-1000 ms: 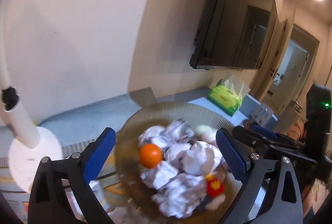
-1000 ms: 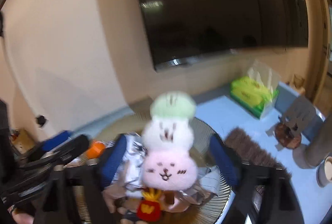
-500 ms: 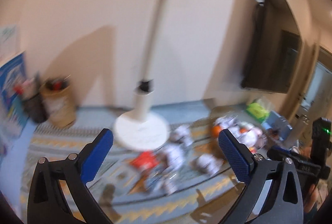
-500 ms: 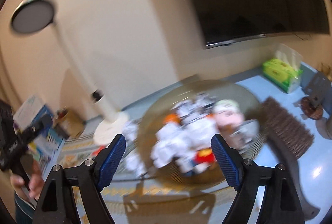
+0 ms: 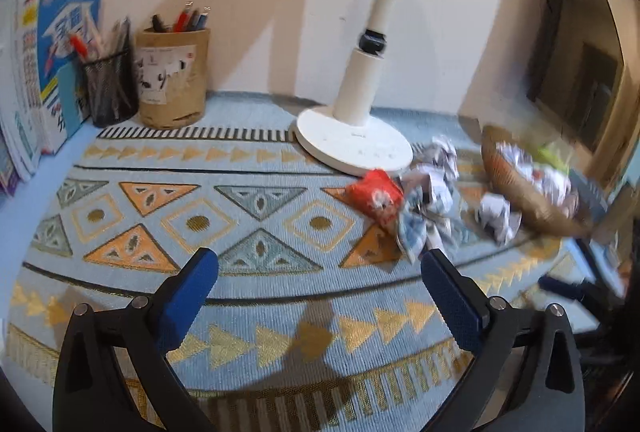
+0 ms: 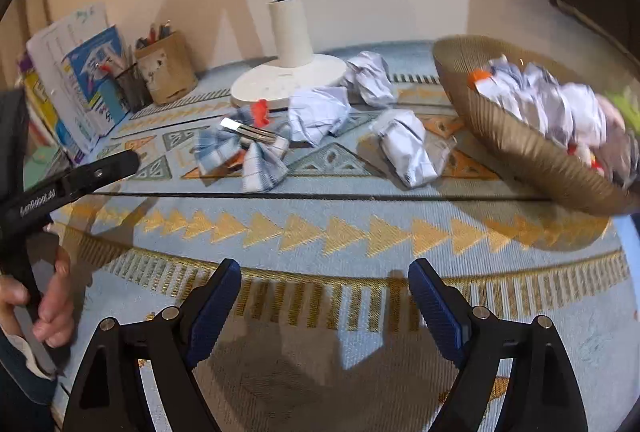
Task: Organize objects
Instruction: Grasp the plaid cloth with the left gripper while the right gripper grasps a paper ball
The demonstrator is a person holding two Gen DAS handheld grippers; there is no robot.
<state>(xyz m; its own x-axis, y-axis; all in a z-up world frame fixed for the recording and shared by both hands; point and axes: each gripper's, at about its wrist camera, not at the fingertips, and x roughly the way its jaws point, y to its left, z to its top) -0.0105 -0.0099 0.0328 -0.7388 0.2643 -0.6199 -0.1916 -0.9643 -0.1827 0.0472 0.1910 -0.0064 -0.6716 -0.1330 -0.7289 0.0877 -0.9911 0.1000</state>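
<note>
- Currently both my grippers hang over the patterned mat; left gripper fingers stand apart, nothing between them.
- Right gripper fingers likewise apart and empty.
- Woven basket sits at the mat's right, tilted, full of crumpled paper.
- Loose paper balls lie between basket and white lamp base.
- Plaid bow with metal clip lies left of them, beside a red packet.
</note>
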